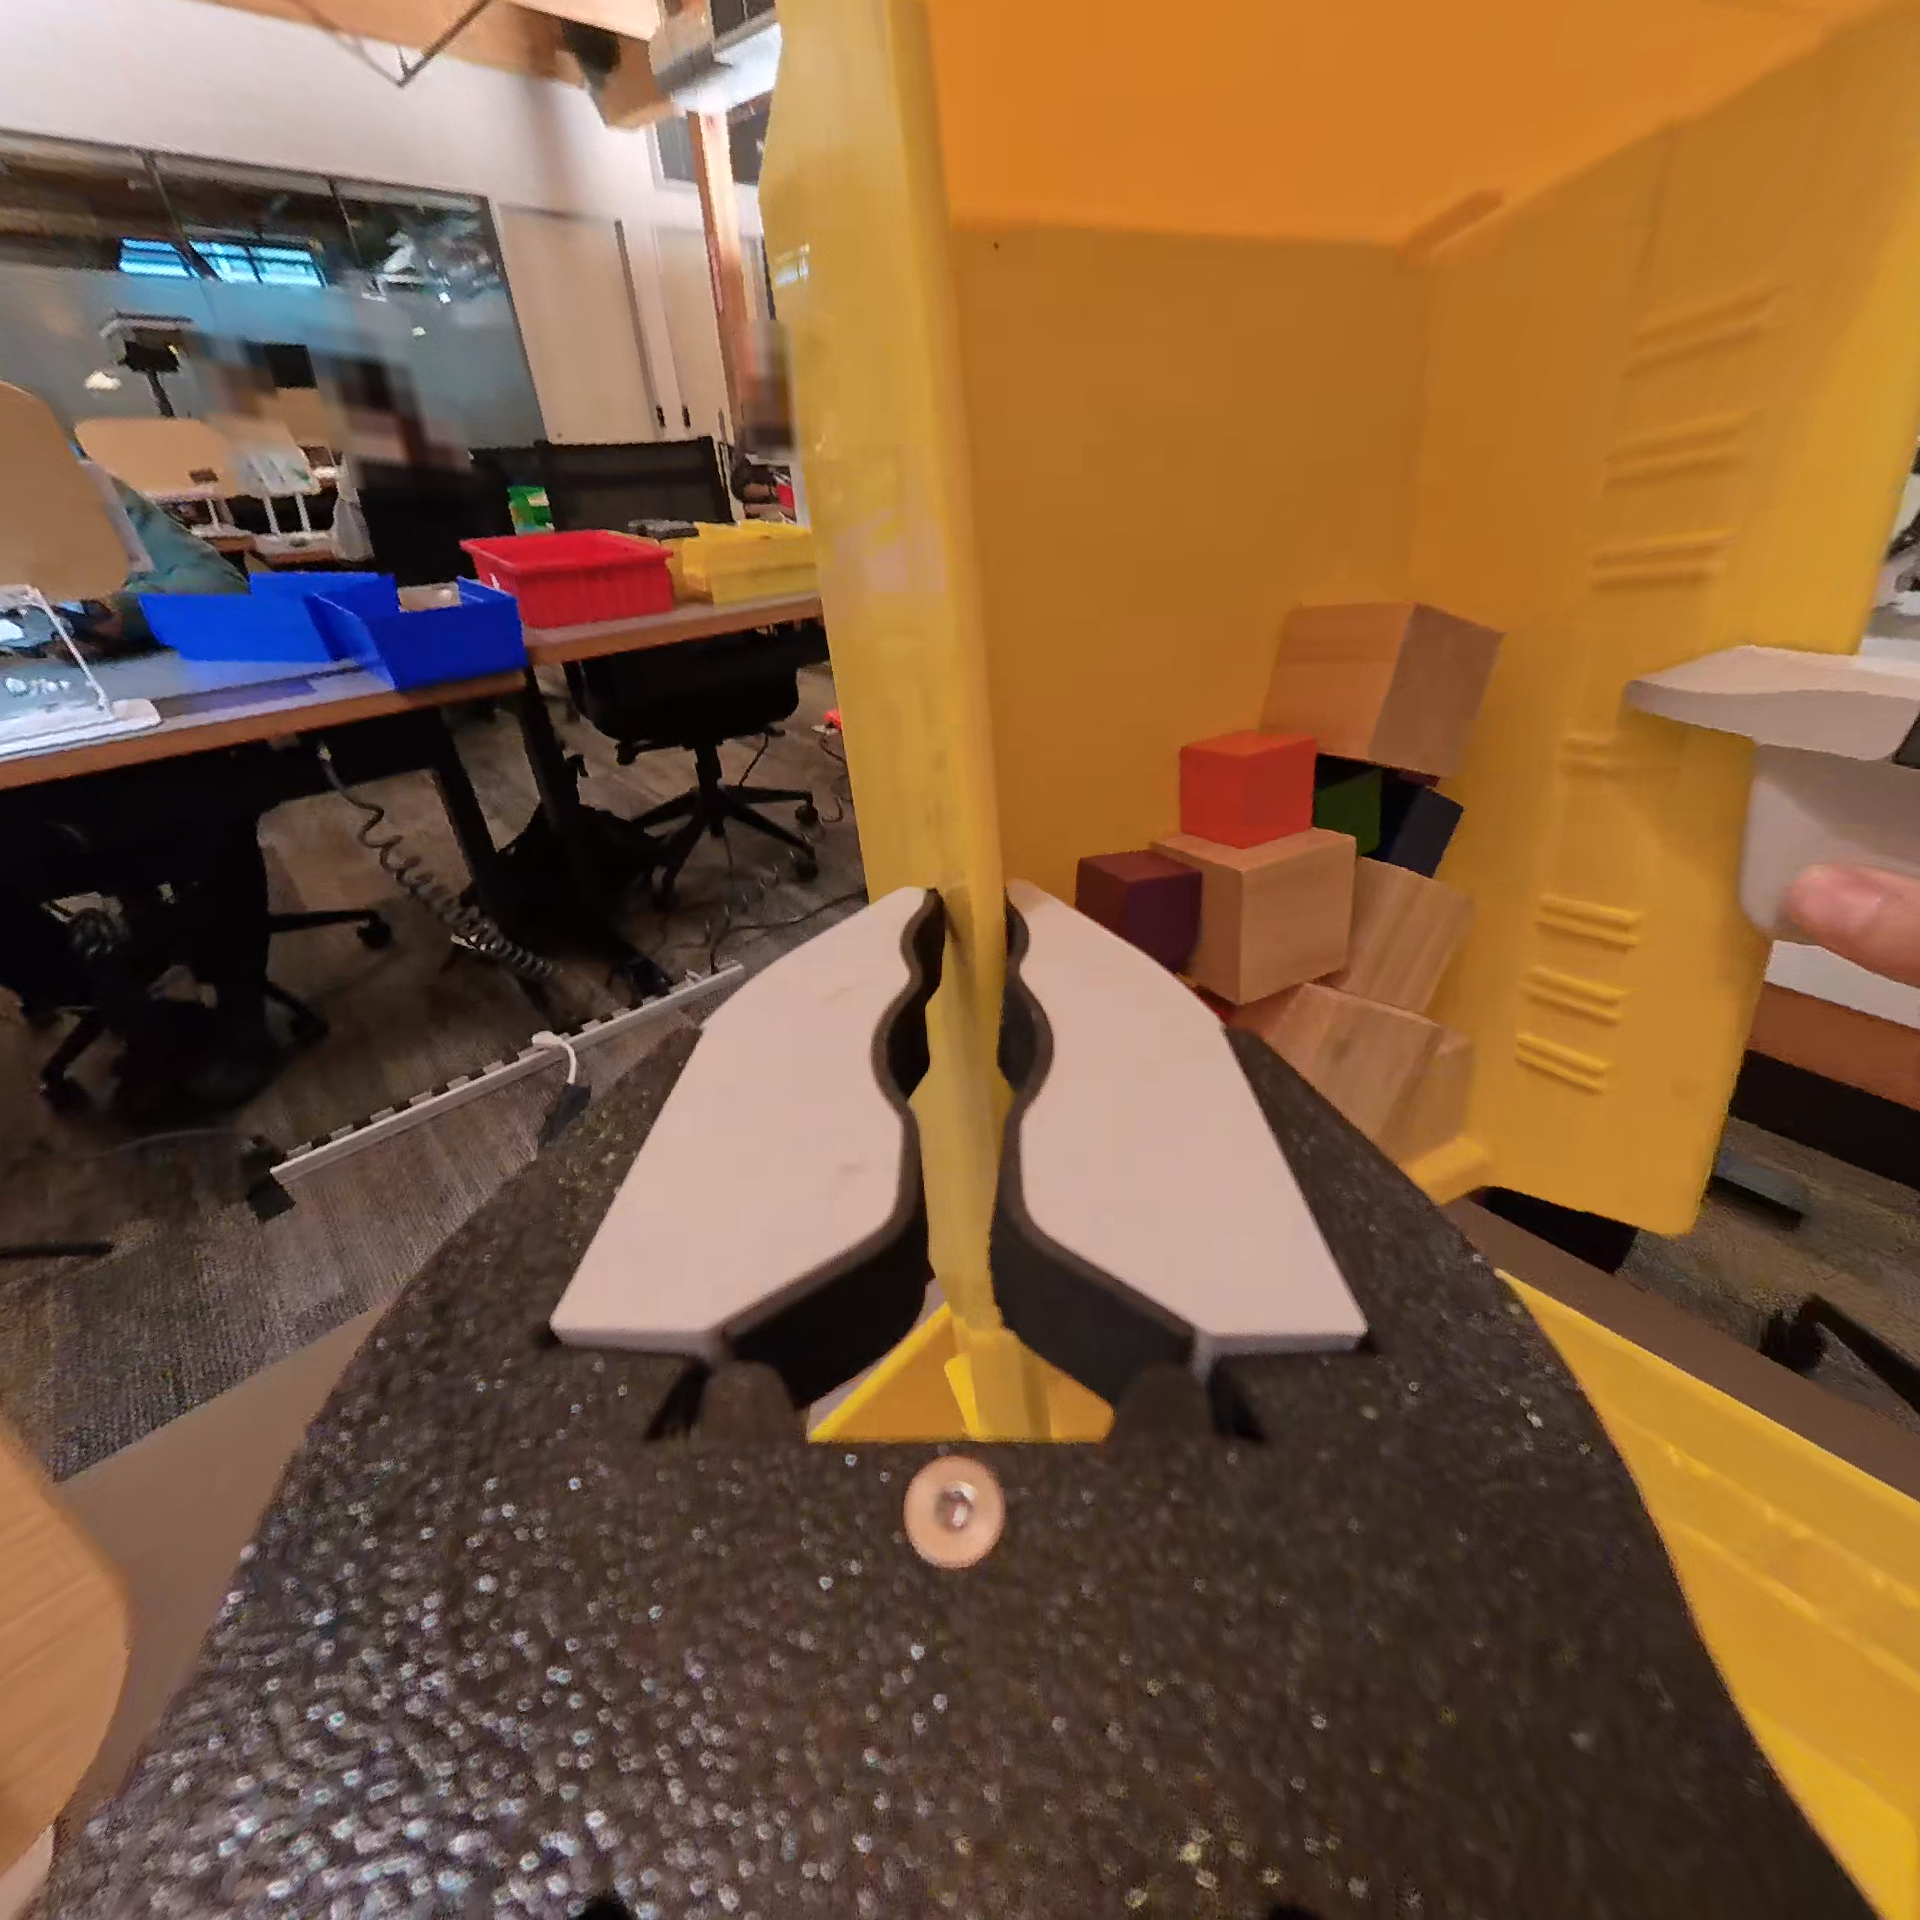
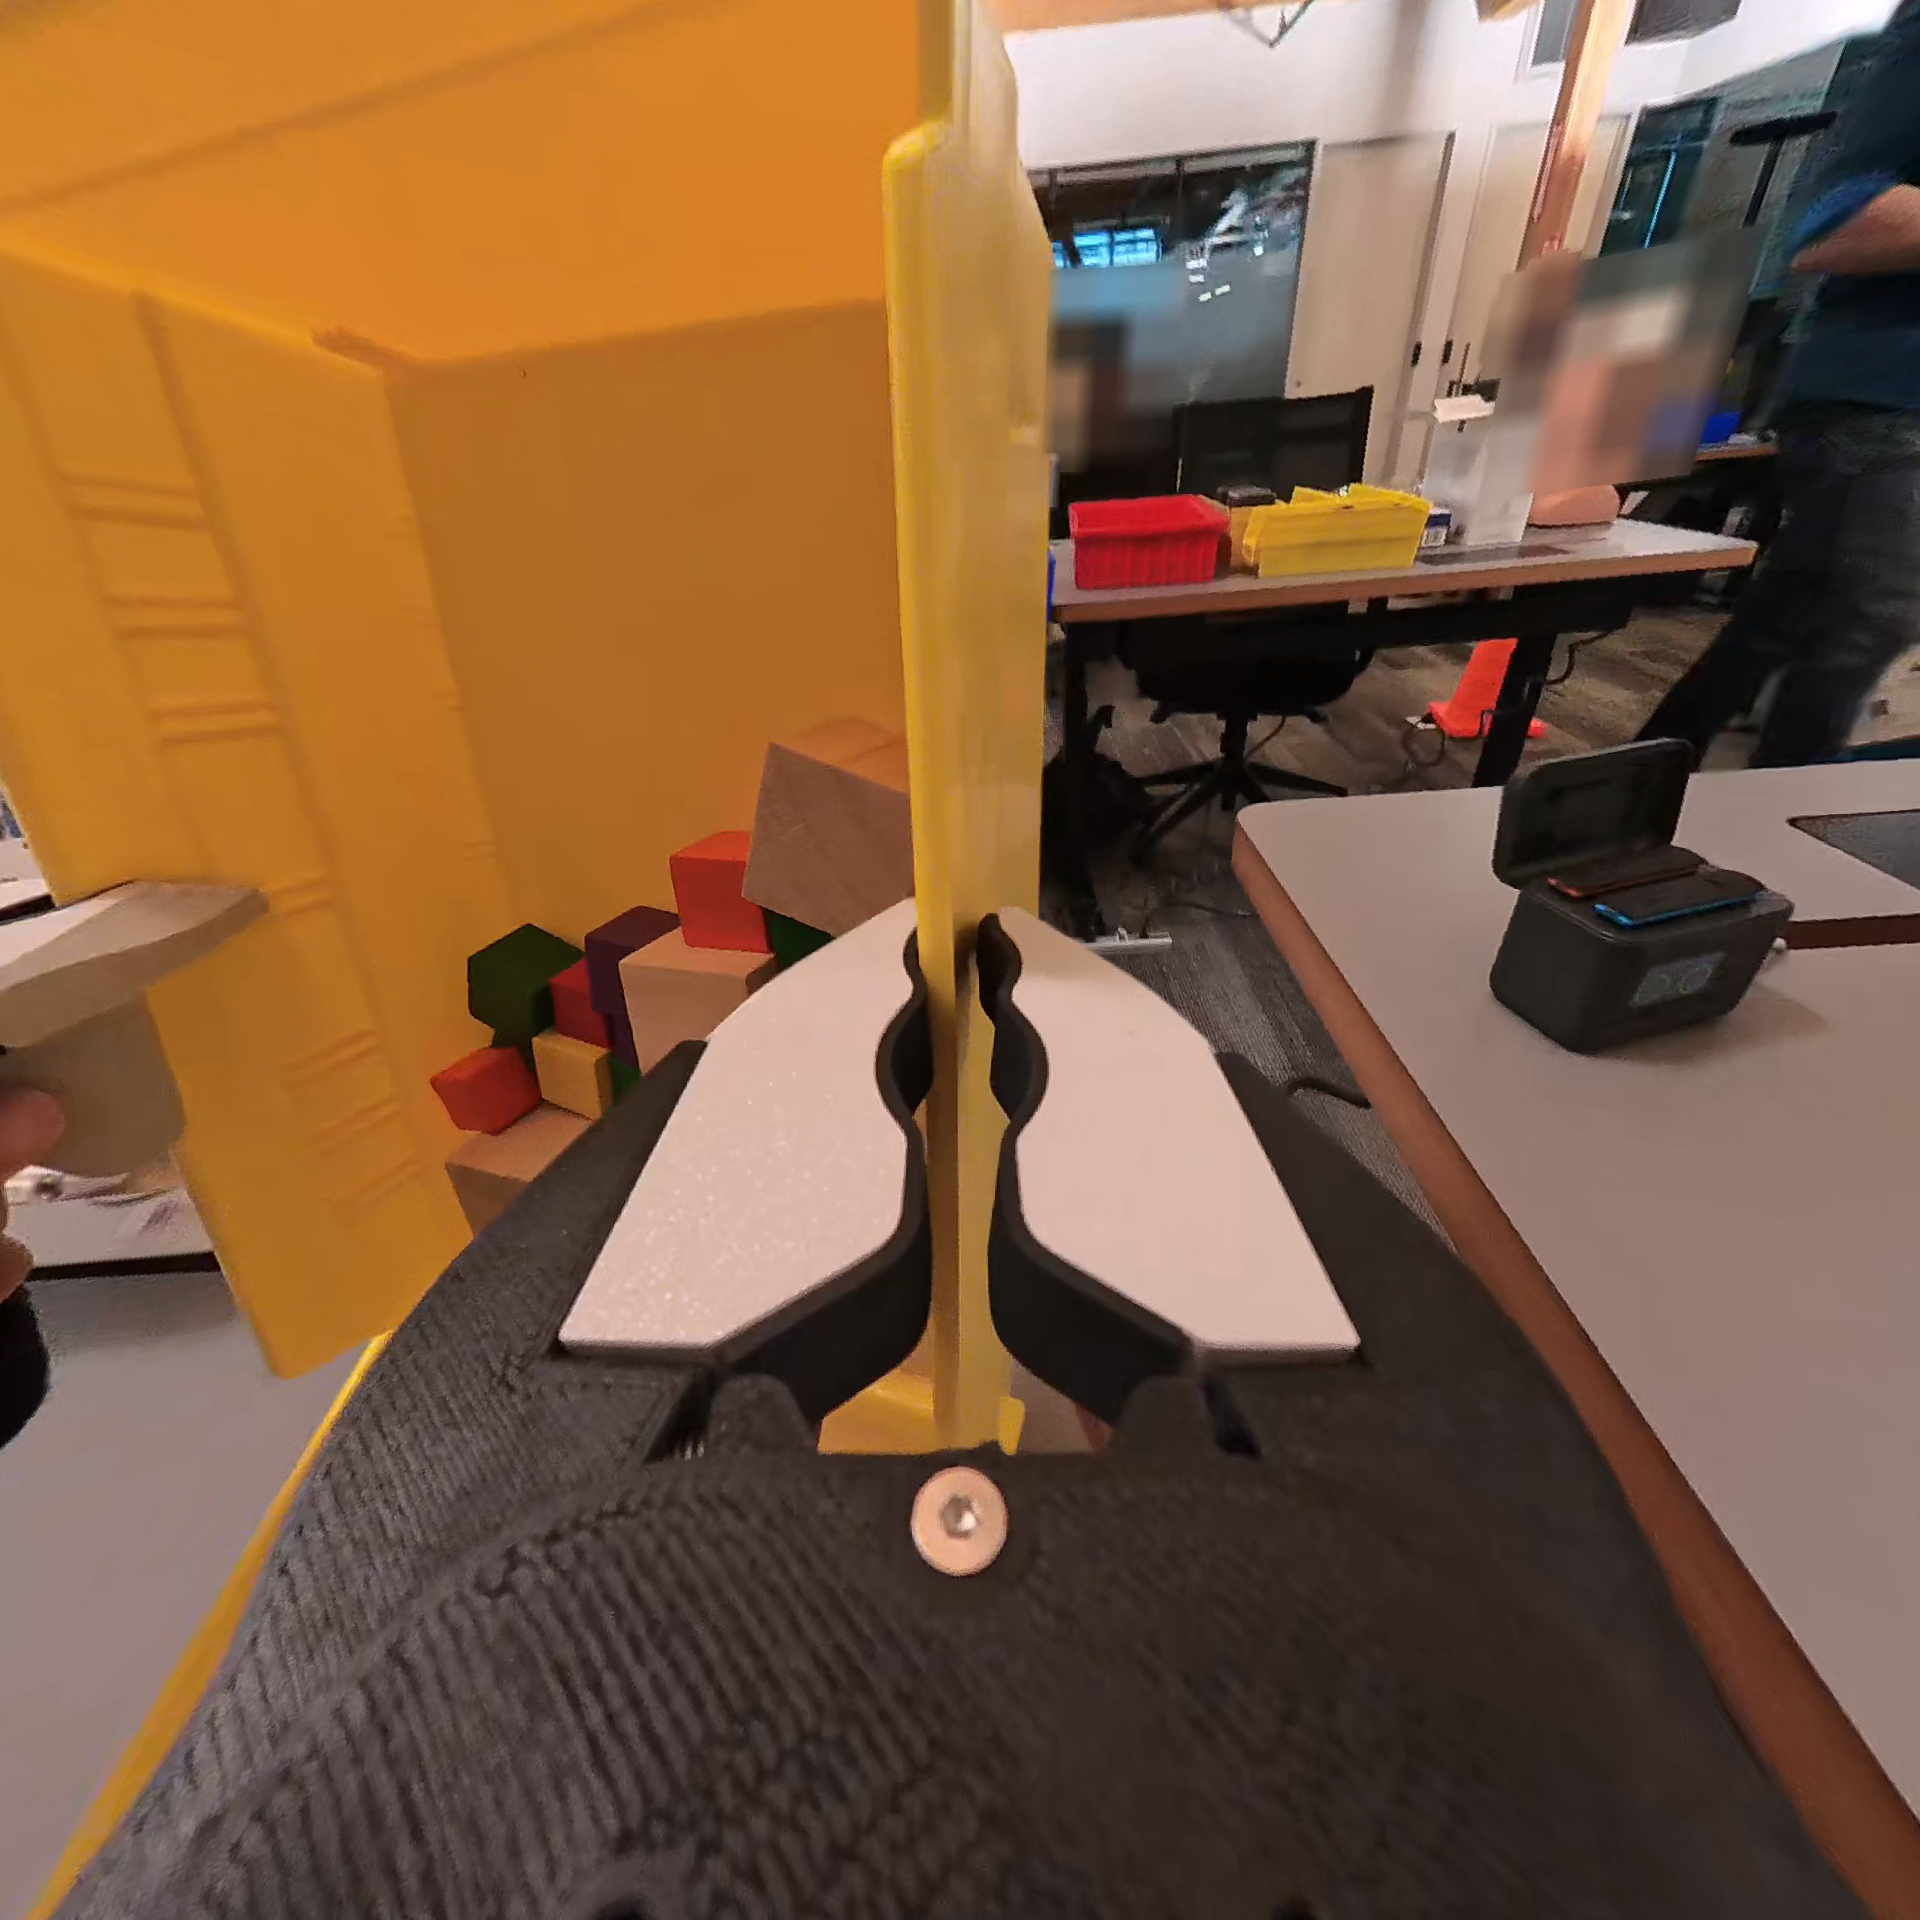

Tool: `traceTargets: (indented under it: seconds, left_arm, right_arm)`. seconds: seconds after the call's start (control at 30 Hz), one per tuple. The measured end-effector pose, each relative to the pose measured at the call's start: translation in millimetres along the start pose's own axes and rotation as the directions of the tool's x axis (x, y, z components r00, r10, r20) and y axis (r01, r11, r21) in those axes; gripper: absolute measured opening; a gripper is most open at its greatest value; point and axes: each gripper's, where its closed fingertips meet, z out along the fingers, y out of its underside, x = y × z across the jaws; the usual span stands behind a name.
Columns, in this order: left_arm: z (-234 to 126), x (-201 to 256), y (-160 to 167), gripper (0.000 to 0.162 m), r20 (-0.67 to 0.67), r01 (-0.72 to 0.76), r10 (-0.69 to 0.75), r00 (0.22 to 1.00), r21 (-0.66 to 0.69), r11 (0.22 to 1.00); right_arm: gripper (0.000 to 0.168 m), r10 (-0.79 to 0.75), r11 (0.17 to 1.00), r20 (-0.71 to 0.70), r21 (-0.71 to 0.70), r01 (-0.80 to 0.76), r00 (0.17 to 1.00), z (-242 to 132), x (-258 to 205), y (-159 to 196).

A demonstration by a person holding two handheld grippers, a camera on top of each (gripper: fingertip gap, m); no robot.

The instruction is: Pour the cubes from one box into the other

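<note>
My left claw (image 1: pixel 971 925) is clamped on one side wall of the yellow box (image 1: pixel 1184 447), the wall's edge running straight up between the two dark pads. My right claw (image 2: pixel 954 935) pinches the opposite wall of the same box (image 2: pixel 644 582) in the same way. The box is lifted and tipped well over, its open mouth facing the cameras and its long axis standing roughly upright, so I look into it. The cubes (image 1: pixel 1299 904) have slid into a heap in the lowest inner corner: plain wooden ones with red, purple, green, dark blue and yellow ones among them (image 2: pixel 623 1008). I can read no brand or writing on the box or the cubes.

A second yellow box (image 1: pixel 1756 1538) lies low at the right edge of the left view, below the tipped one. In the right view a dark case (image 2: pixel 1631 935) with its lid up sits on the grey tabletop (image 2: pixel 1662 1247).
</note>
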Motion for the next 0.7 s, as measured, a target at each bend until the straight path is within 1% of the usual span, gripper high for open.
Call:
traceTargets:
  seconds: [0.2, 0.27, 0.4, 0.5, 0.57, 0.7]
  left_arm:
    - [1.7, -7.6, -1.6, 0.008, 0.007, 0.048, -0.048, 0.999, 0.083, 0.995]
    - [0.5, -9.4, 0.2, 0.008, 0.008, 0.046, -0.047, 0.999, 0.097, 0.994]
    - [-1.3, -13.0, 7.5, 0.008, 0.017, 0.064, -0.066, 0.998, 0.089, 0.994]
    - [-2.3, -13.1, 15.7, 0.008, 0.004, 0.065, -0.066, 0.998, 0.074, 0.995]
    - [-2.9, -11.6, 16.7, 0.009, -0.013, 0.069, -0.068, 0.998, 0.089, 0.994]
    - [-2.8, -11.4, 12.2, 0.009, -0.033, 0.077, -0.073, 0.997, 0.142, 0.987]
  right_arm:
    - [0.007, -0.043, 0.997, 0.019, 0.064, 0.042, 0.999, 4.5, -6.2, 0.0]
    - [0.008, -0.027, 0.997, 0.035, 0.074, 0.024, 0.999, 6.1, -7.9, 0.4]
    - [0.007, -0.047, 0.998, 0.035, 0.051, 0.045, 0.998, 9.1, -12.3, 6.5]
    - [0.008, -0.033, 0.998, 0.04, 0.052, 0.031, 0.999, 8.6, -12.5, 12.5]
    - [0.008, -0.018, 0.997, 0.052, 0.078, 0.014, 0.999, 7.6, -11.9, 11.0]
    - [0.01, -0.033, 0.99, 0.09, 0.142, 0.02, 0.995, 7.2, -14.7, 0.1]
